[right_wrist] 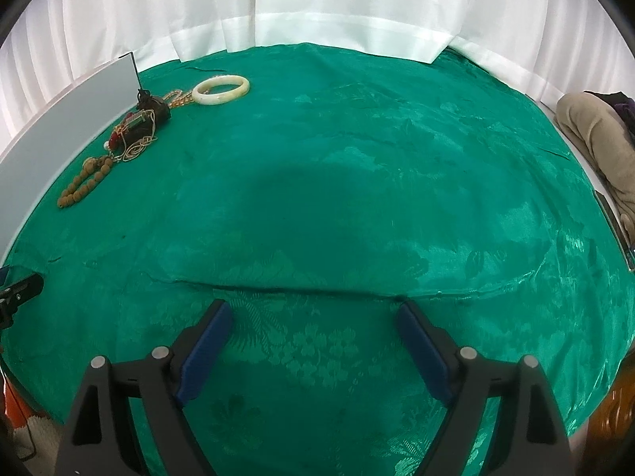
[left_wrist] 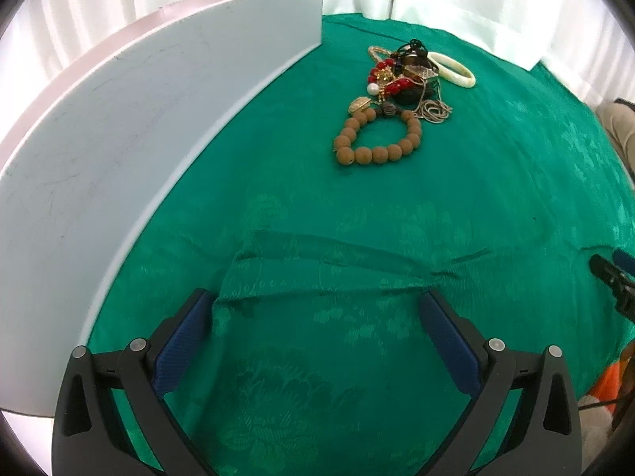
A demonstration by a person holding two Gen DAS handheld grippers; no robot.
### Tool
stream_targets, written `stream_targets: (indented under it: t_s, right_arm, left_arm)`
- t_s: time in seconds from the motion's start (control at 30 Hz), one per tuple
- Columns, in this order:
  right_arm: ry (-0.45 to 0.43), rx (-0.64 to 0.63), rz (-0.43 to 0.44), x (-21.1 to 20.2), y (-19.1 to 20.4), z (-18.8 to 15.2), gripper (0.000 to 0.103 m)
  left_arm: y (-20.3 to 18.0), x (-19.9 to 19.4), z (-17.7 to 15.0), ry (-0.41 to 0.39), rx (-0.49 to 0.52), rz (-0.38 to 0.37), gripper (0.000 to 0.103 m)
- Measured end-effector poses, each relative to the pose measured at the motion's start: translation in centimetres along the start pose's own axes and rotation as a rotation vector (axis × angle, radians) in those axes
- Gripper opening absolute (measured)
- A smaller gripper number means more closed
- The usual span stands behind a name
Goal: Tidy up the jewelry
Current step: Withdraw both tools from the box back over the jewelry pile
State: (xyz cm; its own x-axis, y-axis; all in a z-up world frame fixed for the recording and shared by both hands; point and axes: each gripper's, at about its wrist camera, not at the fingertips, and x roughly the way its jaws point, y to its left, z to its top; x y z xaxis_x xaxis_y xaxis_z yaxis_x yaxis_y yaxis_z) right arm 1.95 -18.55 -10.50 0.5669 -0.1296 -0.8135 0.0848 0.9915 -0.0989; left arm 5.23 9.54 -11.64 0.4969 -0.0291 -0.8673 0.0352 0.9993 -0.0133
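Jewelry [left_wrist: 401, 91] lies heaped on the green cloth [left_wrist: 357, 238] just beside the far end of the pale box [left_wrist: 139, 150]. A wooden bead bracelet [left_wrist: 377, 139] sits at the near edge of the heap, touching it; a white bangle [left_wrist: 452, 68] rests at the far side, and chains and red beads are tangled between them.

Both grippers are spread wide and hold nothing. The left gripper [left_wrist: 317, 325] hovers over the cloth well short of the heap; the right gripper [right_wrist: 313, 329] is farther off still.

The first pick seems not yet begun. I'd take the bead bracelet first, since it sits clear of the tangle: close on one side of the loop and lift slowly, watching that no chain trails along.
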Motion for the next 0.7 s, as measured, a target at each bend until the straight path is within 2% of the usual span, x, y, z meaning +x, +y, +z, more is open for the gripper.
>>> stream_targets:
  t_s: [0.53, 0.7]
  right_arm:
    - [-0.005, -0.004, 0.004, 0.03, -0.02, -0.18, 0.088]
    - [-0.005, -0.003, 0.005, 0.01, 0.00, -0.15, 0.088]
  left_arm:
    - [-0.06, 0.48, 0.65, 0.023, 0.025, -0.018, 0.103]
    - [-0.12, -0.48, 0.78, 0.001, 0.025, -0.023, 0.103]
